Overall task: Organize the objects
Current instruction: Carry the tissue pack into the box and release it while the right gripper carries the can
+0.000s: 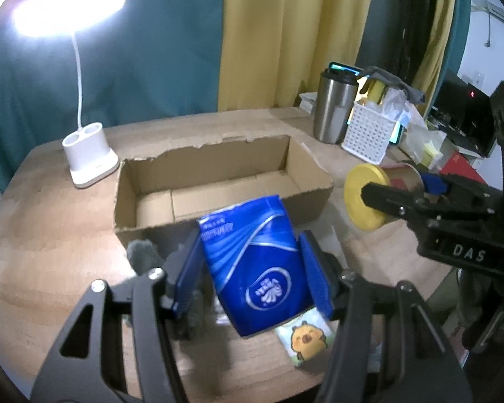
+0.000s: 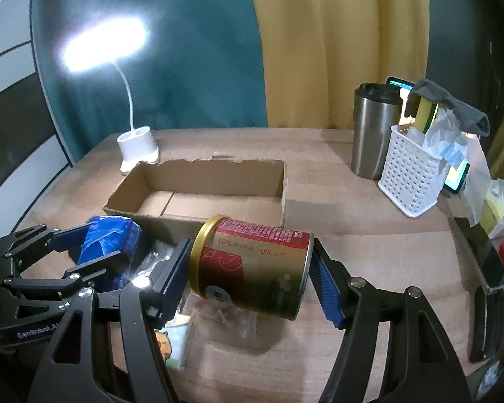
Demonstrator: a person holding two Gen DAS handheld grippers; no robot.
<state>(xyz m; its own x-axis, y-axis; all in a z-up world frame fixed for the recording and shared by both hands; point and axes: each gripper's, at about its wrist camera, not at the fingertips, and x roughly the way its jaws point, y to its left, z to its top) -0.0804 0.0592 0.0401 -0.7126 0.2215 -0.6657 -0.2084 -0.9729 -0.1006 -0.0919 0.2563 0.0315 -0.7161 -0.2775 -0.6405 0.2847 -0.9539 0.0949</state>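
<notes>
Cardboard box [image 1: 305, 181] stands open and empty on the desk [image 1: 50, 228], in front of both hand-held grippers. Next in size, the red and gold can [image 2: 252, 265] lies sideways in the air, clamped end to end by the right hand-held gripper [image 2: 248, 278]. The blue tissue pack [image 1: 255, 268] is squeezed between the pads of the left hand-held gripper [image 1: 248, 275], just before the near wall of the box. I think each item should rise above this wall first, then go down to separate ends, so they do not collide.
</notes>
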